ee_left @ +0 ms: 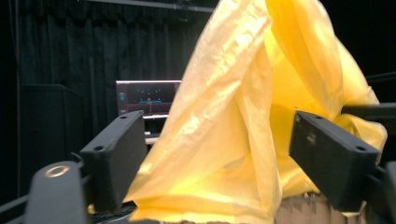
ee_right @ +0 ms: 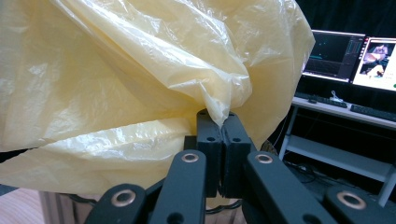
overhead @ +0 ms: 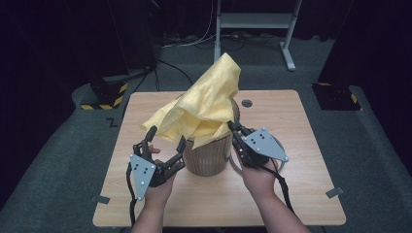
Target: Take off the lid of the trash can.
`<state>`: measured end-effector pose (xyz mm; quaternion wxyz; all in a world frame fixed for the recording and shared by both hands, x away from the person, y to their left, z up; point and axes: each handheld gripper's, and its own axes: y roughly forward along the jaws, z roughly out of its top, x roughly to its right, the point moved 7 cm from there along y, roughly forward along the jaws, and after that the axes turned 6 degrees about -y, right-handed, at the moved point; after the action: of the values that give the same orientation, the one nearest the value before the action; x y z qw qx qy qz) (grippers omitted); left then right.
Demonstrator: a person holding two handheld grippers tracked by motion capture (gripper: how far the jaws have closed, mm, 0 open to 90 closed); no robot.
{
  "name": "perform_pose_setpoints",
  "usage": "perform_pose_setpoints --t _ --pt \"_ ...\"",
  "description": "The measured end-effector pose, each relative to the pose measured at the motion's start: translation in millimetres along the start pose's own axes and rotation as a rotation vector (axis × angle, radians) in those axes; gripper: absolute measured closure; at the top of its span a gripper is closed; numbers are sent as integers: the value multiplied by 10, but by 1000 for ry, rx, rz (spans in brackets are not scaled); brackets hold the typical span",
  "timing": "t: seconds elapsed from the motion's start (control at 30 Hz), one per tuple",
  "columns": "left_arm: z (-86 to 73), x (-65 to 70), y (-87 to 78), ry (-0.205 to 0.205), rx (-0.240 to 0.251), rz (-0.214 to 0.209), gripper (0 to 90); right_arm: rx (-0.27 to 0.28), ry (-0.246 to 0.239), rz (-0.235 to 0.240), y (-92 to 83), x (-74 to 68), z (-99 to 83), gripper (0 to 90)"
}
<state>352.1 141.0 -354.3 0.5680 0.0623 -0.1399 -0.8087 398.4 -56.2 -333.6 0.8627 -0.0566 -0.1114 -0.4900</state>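
A crumpled yellow plastic bag (overhead: 209, 97) stands up out of a ribbed wooden bin (overhead: 206, 158) in the middle of the table. My right gripper (overhead: 231, 126) is at the bin's right rim, shut on a pinch of the bag's edge; in the right gripper view the film (ee_right: 140, 70) bunches out from between the closed jaws of this gripper (ee_right: 218, 117). My left gripper (overhead: 167, 136) is at the bin's left side, open. A hanging fold of the bag (ee_left: 224, 140) lies between this gripper's (ee_left: 215, 140) wide jaws, and neither pad presses on it.
The wooden table (overhead: 291, 194) has bare room in front of the bin and to its right. A cable hole (overhead: 247, 103) sits behind the bin. Beyond the table are a desk frame (overhead: 255, 22) and striped bases (overhead: 104, 99). Lit monitors (ee_right: 334, 56) stand at the back.
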Motion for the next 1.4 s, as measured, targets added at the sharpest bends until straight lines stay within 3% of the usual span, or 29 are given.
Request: perform_pose_setpoints --t 0.17,0.4,0.5,0.57,0.67,0.83,1.0,1.13,1.23,1.4 --pt "-149 64 52 18 -69 -26 184 1 6 4 -20 -10 -34 884" --pt "-228 38 65 -16 -95 -67 644 -11 12 18 -13 -15 -65 880" --pt "-234 20 75 -10 -100 -52 819 -13 7 21 -5 -23 -71 876" --pt "-227 5 77 -5 -100 -40 878 -15 14 25 -4 -28 -75 876" --pt "-172 -37 51 -1 -80 -17 895 -15 14 24 -3 -25 -71 876" --pt "135 -190 -92 7 25 42 898 -11 3 20 54 -11 -39 877" --pt "349 -214 -245 56 83 67 898 -52 -8 13 239 37 -29 844" --pt "362 -152 -306 76 102 65 897 -77 -7 11 255 78 -59 751" --pt "329 -113 -301 76 97 57 897 -62 2 20 145 86 -23 659" --pt "268 -64 -260 70 80 51 896 -27 26 38 -65 96 64 584"
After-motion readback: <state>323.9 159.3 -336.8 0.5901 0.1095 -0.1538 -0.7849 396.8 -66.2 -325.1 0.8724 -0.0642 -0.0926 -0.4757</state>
